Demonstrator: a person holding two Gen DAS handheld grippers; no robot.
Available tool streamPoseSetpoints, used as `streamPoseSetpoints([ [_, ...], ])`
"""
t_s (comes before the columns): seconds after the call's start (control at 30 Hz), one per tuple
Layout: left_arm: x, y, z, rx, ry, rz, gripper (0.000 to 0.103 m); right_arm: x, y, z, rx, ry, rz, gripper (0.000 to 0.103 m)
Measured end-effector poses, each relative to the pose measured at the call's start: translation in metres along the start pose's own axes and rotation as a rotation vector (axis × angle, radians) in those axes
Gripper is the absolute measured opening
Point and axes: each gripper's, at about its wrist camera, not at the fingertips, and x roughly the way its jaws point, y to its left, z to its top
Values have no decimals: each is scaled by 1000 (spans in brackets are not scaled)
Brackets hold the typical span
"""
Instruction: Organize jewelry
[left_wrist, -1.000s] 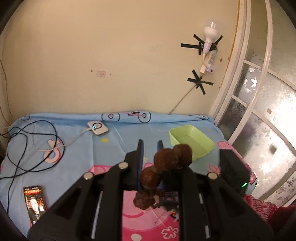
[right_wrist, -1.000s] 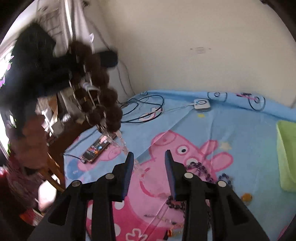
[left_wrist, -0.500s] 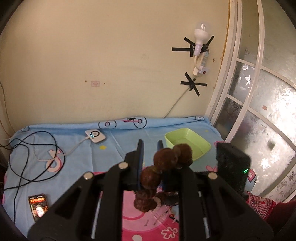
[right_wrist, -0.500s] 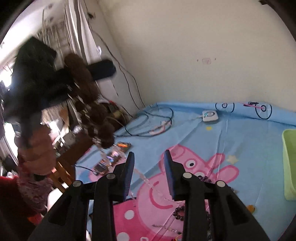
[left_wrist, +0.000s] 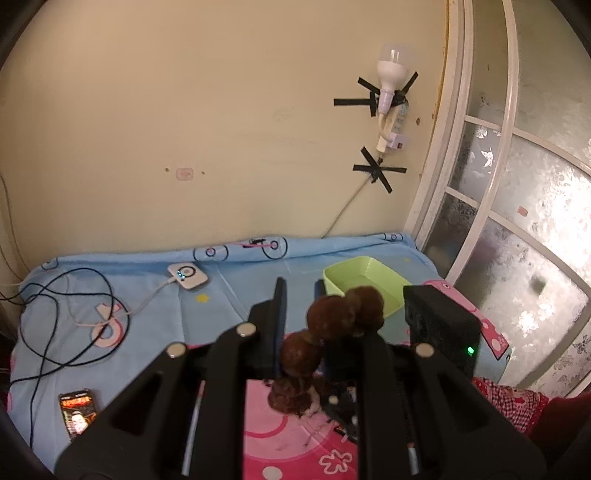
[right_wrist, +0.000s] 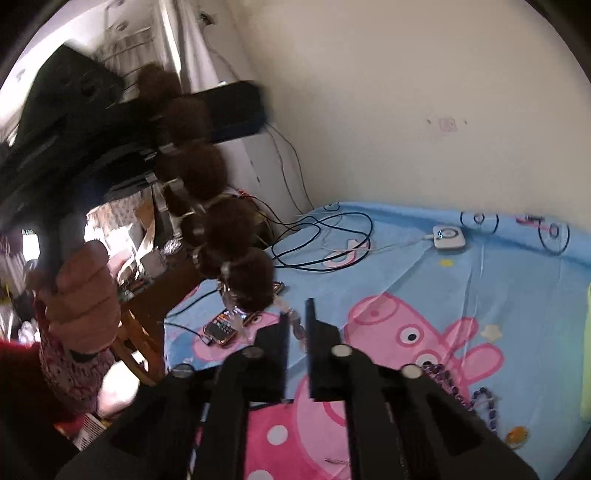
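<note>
My left gripper (left_wrist: 297, 291) is narrowed on a strand of large fuzzy dark-brown round beads (left_wrist: 328, 317); the beads drape over its right finger at frame centre and hang down below it. In the right wrist view the same strand (right_wrist: 207, 206) hangs in the left half of the frame, running from upper left down to a pale clear-bead tail (right_wrist: 295, 325) that drops into the slot of my right gripper (right_wrist: 297, 317). My right gripper's jaws are drawn nearly together on that tail, as far as the blur lets me tell. My left hand (right_wrist: 79, 295) grips its handle at far left. Below lies a blue cartoon-pig bedsheet (right_wrist: 424, 280). A purple bead string (right_wrist: 448, 380) rests on it at lower right, a lime-green plastic tray (left_wrist: 364, 280) beyond the left gripper.
</note>
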Motion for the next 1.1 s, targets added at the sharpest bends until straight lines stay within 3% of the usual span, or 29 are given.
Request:
streamPoseSetpoints([
  [0.1, -15, 9, -1, -36, -48, 6, 14, 3, -37, -6, 175, 26, -46, 0],
  [0.23, -32, 29, -1, -99, -96, 17, 14, 7, -97, -26, 377, 111, -201, 0],
  [0.37, -26, 39, -4, -125, -68, 29, 14, 17, -98, -41, 311, 286, -330, 0],
  [0.47, -16, 37, -8, -122, -38, 26, 14, 16, -76, -49, 213, 377, -303, 0],
  [0.57, -1, 32, -13, -121, -1, 5, 14, -17, -52, -44, 182, 312, -191, 4],
  [0.6, 4, 29, -15, -118, 11, -2, 14, -30, -45, -40, 188, 282, -149, 30],
  [0.63, 8, 27, -17, -116, 19, -7, 14, -42, -39, -36, 192, 243, -129, 44],
  [0.67, 12, 25, -18, -114, 28, -13, 14, -57, -29, -27, 185, 175, -128, 44],
  [0.8, 33, 6, -19, -92, 68, -50, 14, -84, -8, 6, 144, 6, -117, 44],
  [0.9, 48, -14, -17, -71, 91, -70, 14, -86, -5, 17, 119, -38, -116, 44],
  [0.97, 59, -25, -16, -61, 111, -85, 14, -83, -18, 16, 159, -15, -89, 20],
  [1.0, 68, -32, -15, -51, 127, -93, 14, -83, -27, 16, 178, -2, -86, 0],
  [1.1, 101, -50, -11, -25, 179, -112, 14, -112, -51, 19, 188, -29, -162, 0],
])
